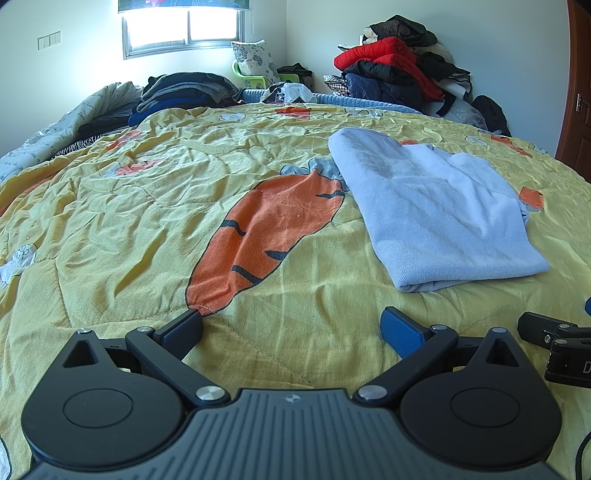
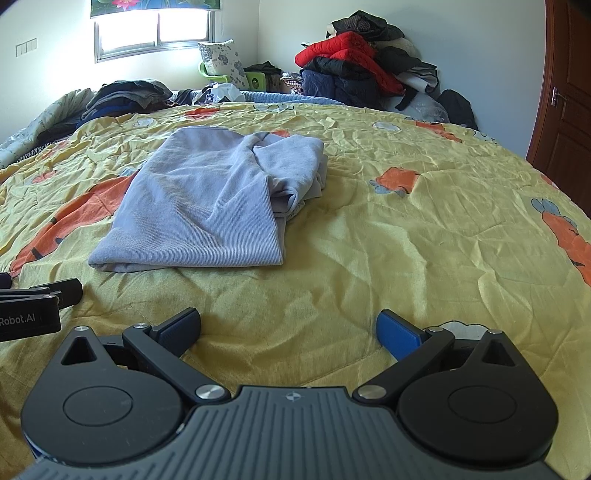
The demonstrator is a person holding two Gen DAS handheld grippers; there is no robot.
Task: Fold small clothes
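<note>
A light blue garment (image 1: 436,206) lies folded into a rough rectangle on the yellow carrot-print quilt (image 1: 147,229). In the right wrist view the garment (image 2: 207,206) is ahead and to the left, with a sleeve bunched at its right side. My left gripper (image 1: 291,325) is open and empty, low over the quilt, short of the garment and to its left. My right gripper (image 2: 288,325) is open and empty, low over the quilt (image 2: 406,229), short of the garment. Each gripper shows at the edge of the other's view.
A pile of dark folded clothes (image 1: 177,92) sits at the back left of the bed. A heap of red and dark jackets (image 1: 395,70) stands in the back right corner. A brown door (image 2: 565,96) is at the right. A window (image 1: 181,29) is behind.
</note>
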